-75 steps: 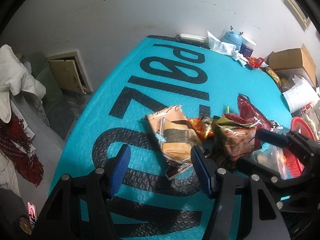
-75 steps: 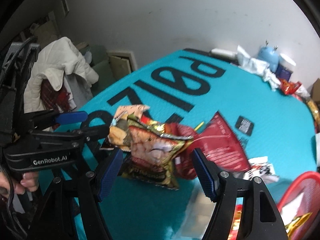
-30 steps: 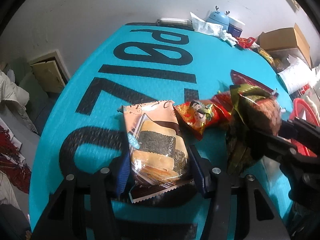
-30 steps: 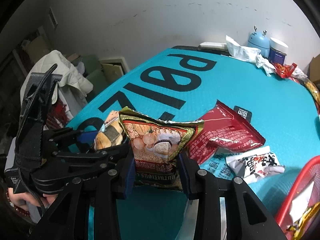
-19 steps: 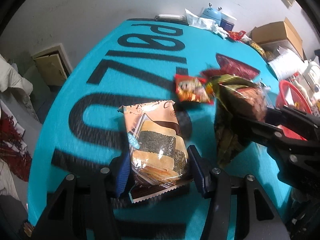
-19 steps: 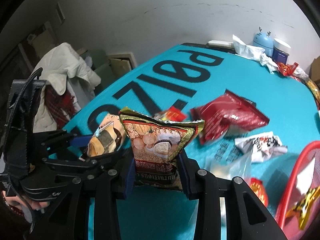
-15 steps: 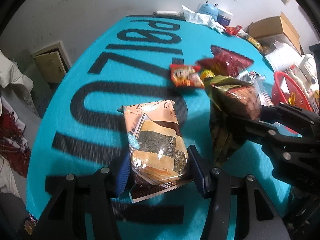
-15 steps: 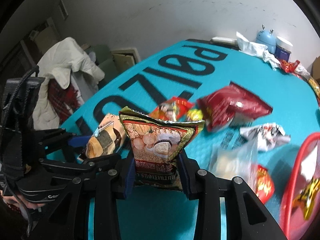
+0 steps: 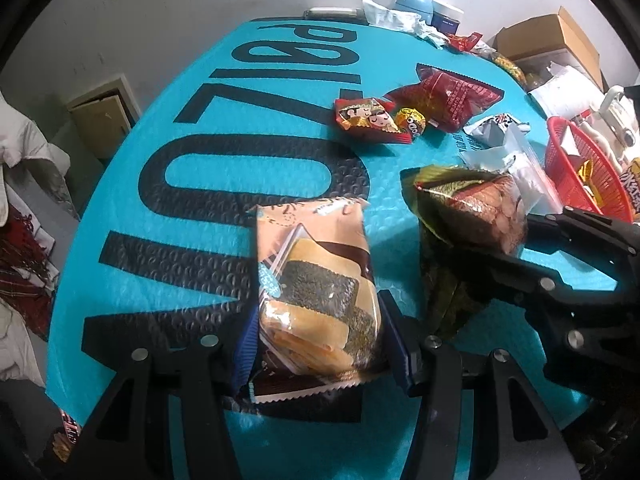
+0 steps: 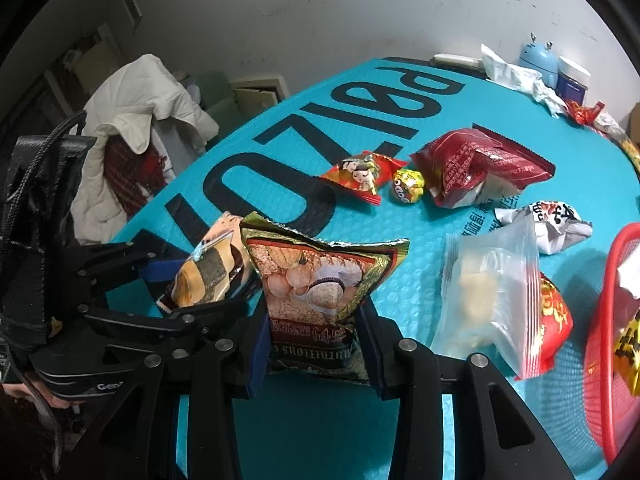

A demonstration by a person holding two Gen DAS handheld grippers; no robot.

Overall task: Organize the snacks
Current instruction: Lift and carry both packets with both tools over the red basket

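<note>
Writing: large black letters are running across the teal table (image 9: 192,168), showing upside down in both wrist views; I cannot make out the whole word. "NUTRITIOUS" is showing along the bottom of the green-and-gold snack bag (image 10: 320,280). "Gen…" is showing on the left gripper's body in the right wrist view.
Left gripper (image 9: 320,344): its jaws are standing narrow, pressing on the lower part of the peach cracker packet (image 9: 316,284), which is sticking up and forward between them, above the table.
Right gripper (image 10: 316,344): its jaws are gripping the bottom of the green-and-gold snack bag, though they have just been easing slightly apart; the bag is standing upright between the blue pads.
Held packets: two, one per gripper, side by side and nearly touching.
Loose on the table: one dark red bag (image 10: 480,168), one small red cartoon packet (image 10: 360,176), one round gold candy (image 10: 408,186), one crumpled white wrapper (image 10: 548,224), one clear zip bag (image 10: 492,296).
Basket: one red basket (image 10: 600,380) is sitting at the right edge.
</note>
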